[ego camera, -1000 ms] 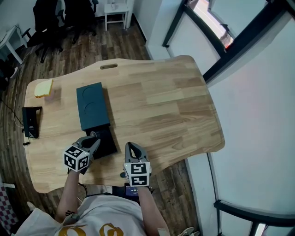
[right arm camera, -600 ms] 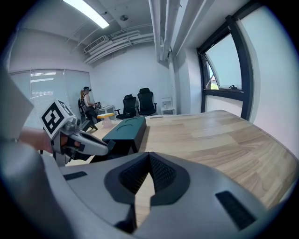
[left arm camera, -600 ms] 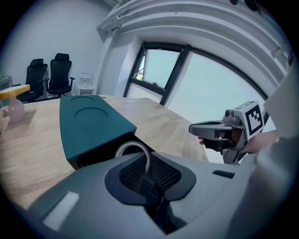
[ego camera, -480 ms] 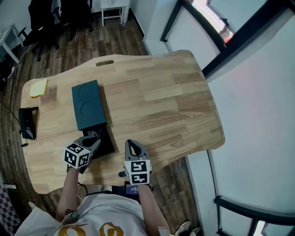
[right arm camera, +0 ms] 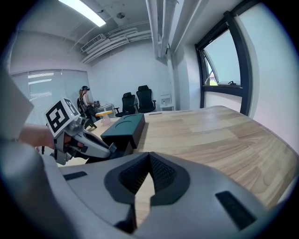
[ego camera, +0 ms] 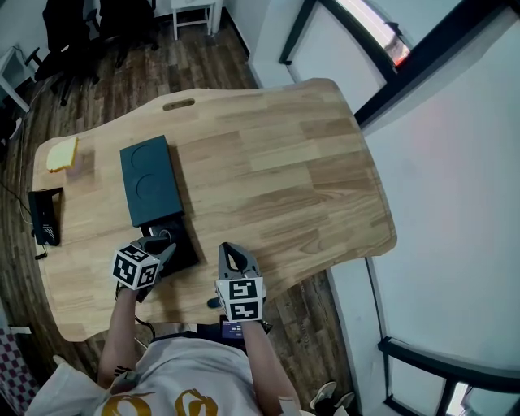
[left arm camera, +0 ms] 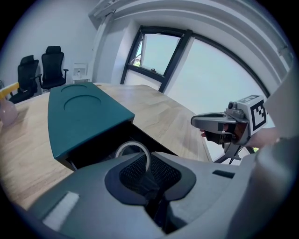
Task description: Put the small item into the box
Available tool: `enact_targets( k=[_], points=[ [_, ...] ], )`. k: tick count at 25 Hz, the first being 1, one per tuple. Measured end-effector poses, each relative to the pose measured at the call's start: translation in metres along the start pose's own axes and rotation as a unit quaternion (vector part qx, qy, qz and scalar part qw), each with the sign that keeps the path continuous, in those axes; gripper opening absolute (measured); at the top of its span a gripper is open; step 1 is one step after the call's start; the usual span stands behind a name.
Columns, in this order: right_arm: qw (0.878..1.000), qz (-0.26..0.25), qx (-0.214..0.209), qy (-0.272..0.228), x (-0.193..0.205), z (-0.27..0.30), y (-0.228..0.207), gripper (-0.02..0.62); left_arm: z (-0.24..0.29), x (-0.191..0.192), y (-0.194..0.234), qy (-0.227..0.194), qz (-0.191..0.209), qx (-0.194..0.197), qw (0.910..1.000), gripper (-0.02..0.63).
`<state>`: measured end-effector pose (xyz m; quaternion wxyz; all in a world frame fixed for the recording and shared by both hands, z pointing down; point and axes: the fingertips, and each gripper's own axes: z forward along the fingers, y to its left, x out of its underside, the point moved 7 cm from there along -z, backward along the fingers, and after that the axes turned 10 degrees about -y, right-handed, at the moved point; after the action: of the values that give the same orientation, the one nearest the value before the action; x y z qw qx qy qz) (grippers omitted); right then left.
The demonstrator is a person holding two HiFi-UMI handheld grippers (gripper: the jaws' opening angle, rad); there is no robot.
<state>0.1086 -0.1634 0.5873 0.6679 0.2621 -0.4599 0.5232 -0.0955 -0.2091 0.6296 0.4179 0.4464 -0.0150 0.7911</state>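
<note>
**Two grippers at the table's 6 o'clock edge, left one pinching the ring at the box tray**

Head view: wooden table, with a dark teal box at about 10 o'clock from the table's middle. Its lid has two round recesses. The black inner tray is slid out at the box's 6 o'clock end.

Left gripper: tips are over the pulled-out tray. In the left gripper view, its jaws are pressed together on a small white ring. The ring stands upright between the pads, right in front of the tray opening. Cannot tell whether the ring touches the tray. The teal lid runs off toward 11 o'clock in that view, and the right gripper shows at 3 o'clock.

Right gripper: sits just beside the tray at its 3 o'clock, over bare wood and apart from the box. In the right gripper view the jaws are closed to a thin slit with nothing between them. There the box lies at 11 o'clock and the left gripper at 9 o'clock.

Other stuff: yellow sponge-like block near the table's 9 o'clock edge, black device just off that edge, office chairs at 11 o'clock on the floor.
</note>
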Motion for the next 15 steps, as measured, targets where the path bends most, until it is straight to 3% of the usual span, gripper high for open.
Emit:
enact_targets(
  k=[6, 15],
  points=[
    [1.0, 0.004, -0.001, 0.001, 0.0017, 0.0042, -0.0003, 0.005, 0.0021, 0.0006, 0.0026, 0.015, -0.001, -0.002, 0.9999, 0.037],
    [1.0, 0.007, -0.005, 0.009, 0.0038, 0.0097, -0.001, 0.005, 0.0059, 0.0034, 0.0018, 0.079, 0.009, 0.023, 0.9966, 0.038]
  ],
)
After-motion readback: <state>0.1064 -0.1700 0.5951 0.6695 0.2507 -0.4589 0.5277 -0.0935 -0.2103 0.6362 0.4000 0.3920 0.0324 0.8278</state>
